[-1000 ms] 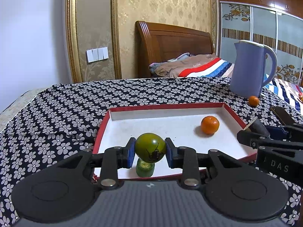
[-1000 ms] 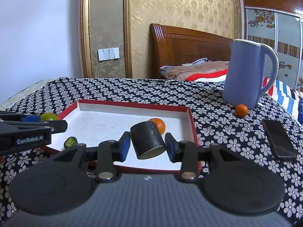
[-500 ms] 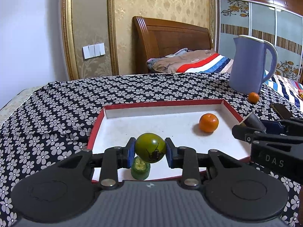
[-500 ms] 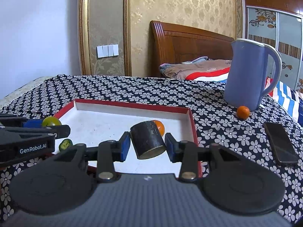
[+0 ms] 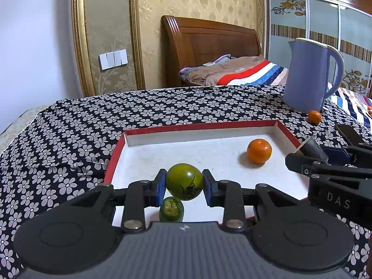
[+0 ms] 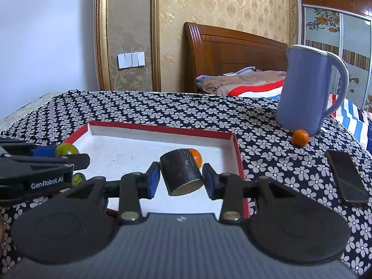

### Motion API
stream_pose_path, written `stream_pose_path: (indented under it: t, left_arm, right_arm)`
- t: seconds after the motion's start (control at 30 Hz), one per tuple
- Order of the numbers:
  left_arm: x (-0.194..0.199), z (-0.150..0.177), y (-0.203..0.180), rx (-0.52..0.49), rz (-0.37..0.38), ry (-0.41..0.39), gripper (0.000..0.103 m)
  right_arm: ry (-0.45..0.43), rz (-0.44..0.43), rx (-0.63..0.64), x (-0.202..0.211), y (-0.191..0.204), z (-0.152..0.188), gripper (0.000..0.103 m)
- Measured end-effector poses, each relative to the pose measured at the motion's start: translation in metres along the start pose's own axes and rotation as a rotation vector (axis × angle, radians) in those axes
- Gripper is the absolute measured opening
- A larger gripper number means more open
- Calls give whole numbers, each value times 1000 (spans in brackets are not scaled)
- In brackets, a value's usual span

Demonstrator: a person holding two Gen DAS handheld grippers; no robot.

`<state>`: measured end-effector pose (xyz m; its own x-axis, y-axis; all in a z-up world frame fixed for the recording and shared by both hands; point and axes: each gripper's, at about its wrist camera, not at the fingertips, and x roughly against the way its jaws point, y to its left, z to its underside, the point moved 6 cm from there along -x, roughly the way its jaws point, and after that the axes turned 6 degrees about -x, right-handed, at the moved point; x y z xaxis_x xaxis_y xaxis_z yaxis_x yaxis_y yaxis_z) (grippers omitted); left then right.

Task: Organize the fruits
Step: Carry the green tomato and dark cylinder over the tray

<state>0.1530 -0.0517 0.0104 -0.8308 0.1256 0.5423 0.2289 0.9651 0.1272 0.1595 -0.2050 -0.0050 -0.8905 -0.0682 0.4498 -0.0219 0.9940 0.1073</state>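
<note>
Between the left gripper (image 5: 184, 184) fingers: a round green tomato (image 5: 184, 181), clamped.
Right gripper (image 6: 181, 178) fingers clamp a dark cylinder (image 6: 181, 174) above the red-rimmed white tray (image 6: 238, 153).

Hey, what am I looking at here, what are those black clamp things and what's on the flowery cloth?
These are two hand-held grippers, each with a camera looking along its fingers, so each picture is one gripper's view. The left gripper is shut on a green tomato; the right gripper is shut on a dark cylinder. On the cloth lies a red-rimmed tray holding an orange and a small green fruit. Beside it: a blue jug, another small orange, a phone.
</note>
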Motion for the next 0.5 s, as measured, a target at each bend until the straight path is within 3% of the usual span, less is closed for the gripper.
stream_pose_path:
  t: [0.5]
  left_arm:
    - [-31, -13, 2, -16, -25, 39, 32]
  right_arm:
    - [35, 3, 10, -24, -1, -9, 38]
